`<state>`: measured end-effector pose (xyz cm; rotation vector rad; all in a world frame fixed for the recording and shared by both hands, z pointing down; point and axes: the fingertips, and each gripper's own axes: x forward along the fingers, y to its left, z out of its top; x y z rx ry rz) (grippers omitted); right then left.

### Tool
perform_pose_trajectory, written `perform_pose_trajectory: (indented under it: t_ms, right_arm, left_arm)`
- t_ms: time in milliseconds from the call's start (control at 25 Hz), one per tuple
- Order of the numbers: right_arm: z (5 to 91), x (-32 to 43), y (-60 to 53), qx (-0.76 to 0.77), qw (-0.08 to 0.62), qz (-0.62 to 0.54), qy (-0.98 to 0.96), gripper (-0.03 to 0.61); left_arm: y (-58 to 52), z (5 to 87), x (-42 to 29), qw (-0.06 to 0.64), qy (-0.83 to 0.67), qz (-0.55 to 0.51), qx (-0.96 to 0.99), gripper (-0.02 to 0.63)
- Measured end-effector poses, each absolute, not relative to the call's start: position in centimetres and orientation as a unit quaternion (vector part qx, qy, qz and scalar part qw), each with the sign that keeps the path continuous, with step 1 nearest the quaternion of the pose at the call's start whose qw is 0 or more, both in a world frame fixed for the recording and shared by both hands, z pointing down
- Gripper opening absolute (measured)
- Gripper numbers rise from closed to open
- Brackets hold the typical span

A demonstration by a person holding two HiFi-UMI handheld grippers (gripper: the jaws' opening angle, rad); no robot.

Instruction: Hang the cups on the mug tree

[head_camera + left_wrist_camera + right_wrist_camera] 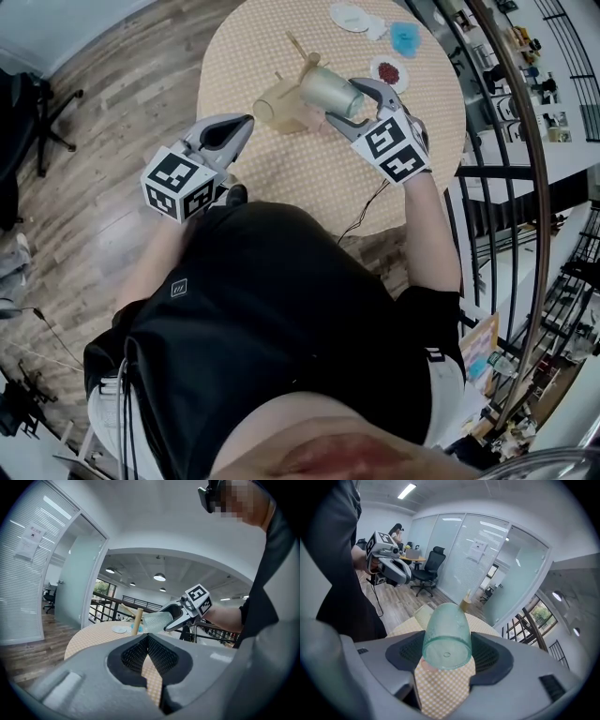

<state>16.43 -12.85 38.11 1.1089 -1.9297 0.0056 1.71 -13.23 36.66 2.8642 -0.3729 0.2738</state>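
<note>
Here, translucent green dimpled cup [446,634] gripped sideways between right tongs [447,654], beside the wooden mug tree [137,620], left tongs [148,638] closed, empty.

In the head view the mug tree [306,62] is largely hidden by the green cup [330,89] and a yellowish cup [277,108], only its post tip [465,603] is shown in the right gripper view, and the small items [405,37] at the table's [281,178] far edge cannot be identified.
</note>
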Motion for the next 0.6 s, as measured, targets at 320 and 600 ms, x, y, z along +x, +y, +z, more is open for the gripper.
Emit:
perform_pose_trajectory:
  t_ms: [320,600]
  right_arm:
    - [37.6,16.5,-12.7,0.478,0.384,0.032,-0.790,0.311]
    - [36.7,16.2,-12.6,0.487,0.352,0.036,-0.798,0.314]
  left_arm:
    - [-12.9,36.7,2.0,0.122,-0.122,0.097,0.980,0.006]
    - [-13.0,37.0,1.9,0.124,-0.123,0.099,0.980,0.006]
